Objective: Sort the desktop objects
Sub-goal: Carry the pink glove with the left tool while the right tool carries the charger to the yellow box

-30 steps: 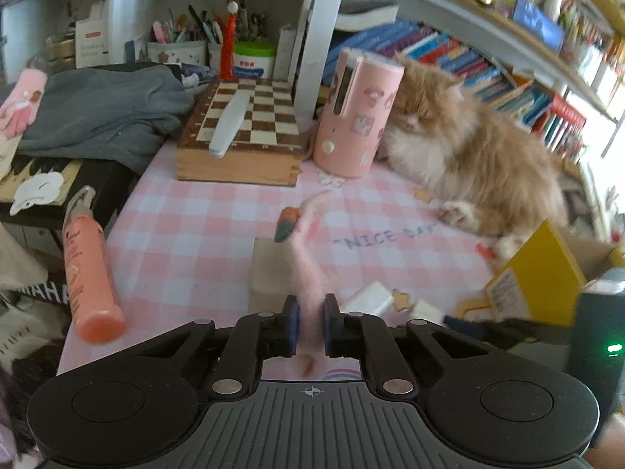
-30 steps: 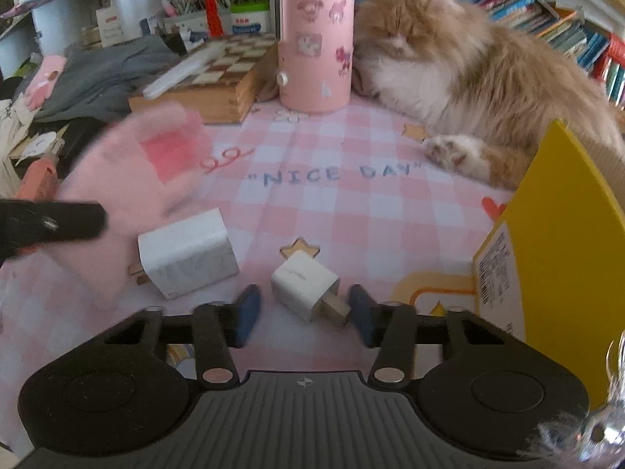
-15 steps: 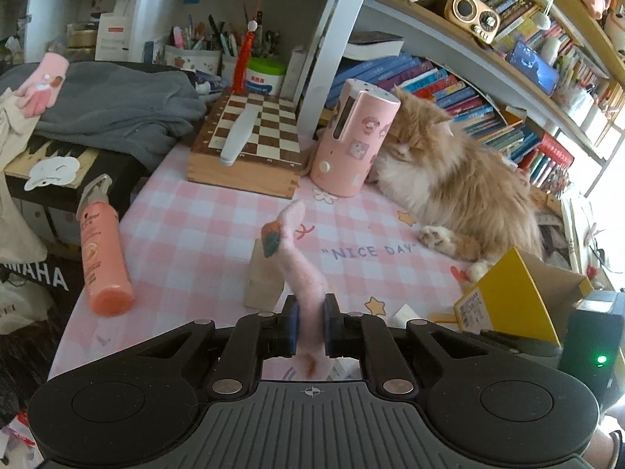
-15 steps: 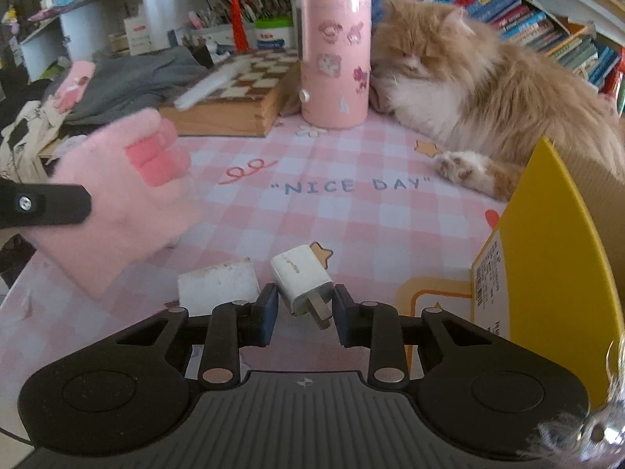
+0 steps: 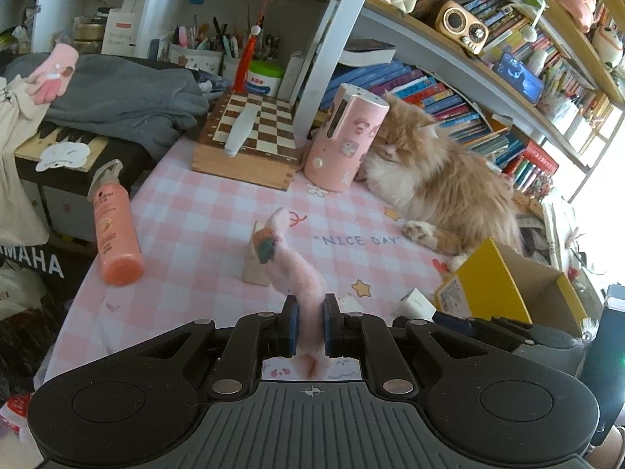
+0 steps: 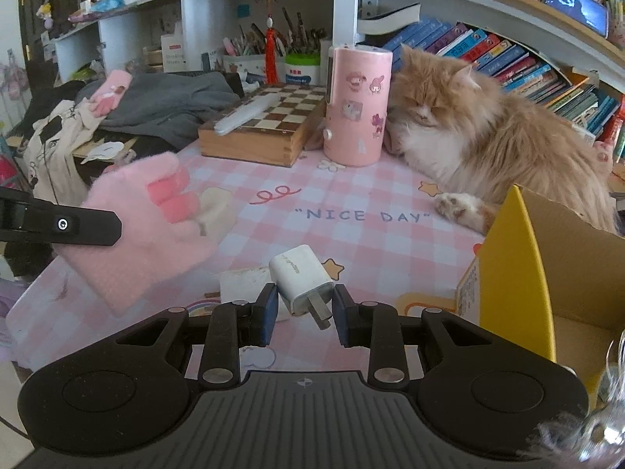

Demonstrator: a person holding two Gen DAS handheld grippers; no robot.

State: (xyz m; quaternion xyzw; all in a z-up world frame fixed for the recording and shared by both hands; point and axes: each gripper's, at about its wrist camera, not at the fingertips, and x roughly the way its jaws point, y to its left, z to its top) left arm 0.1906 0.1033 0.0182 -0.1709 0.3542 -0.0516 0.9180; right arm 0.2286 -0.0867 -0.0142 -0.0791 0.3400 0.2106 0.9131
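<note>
My left gripper (image 5: 308, 328) is shut on a pink fluffy glove (image 5: 297, 273) and holds it above the pink checked desk mat (image 5: 203, 211). The glove also shows at the left of the right wrist view (image 6: 144, 226). My right gripper (image 6: 304, 312) is shut on a small white charger plug (image 6: 300, 285), lifted off the mat, prongs pointing toward the camera. A larger white charger block (image 6: 238, 285) lies on the mat just behind it. A second pink glove (image 5: 52, 74) lies on grey clothing at the far left.
A yellow-sided cardboard box (image 6: 515, 265) stands open at the right. An orange cat (image 6: 488, 144) lies at the back right beside a pink cylinder (image 6: 357, 105). A wooden chessboard box (image 5: 250, 144), an orange spray bottle (image 5: 113, 230) and a small beige block (image 5: 254, 262) sit on the mat.
My right gripper closed on the small white plug and lifted it off the mat. My left gripper rose and pulled back with the glove.
</note>
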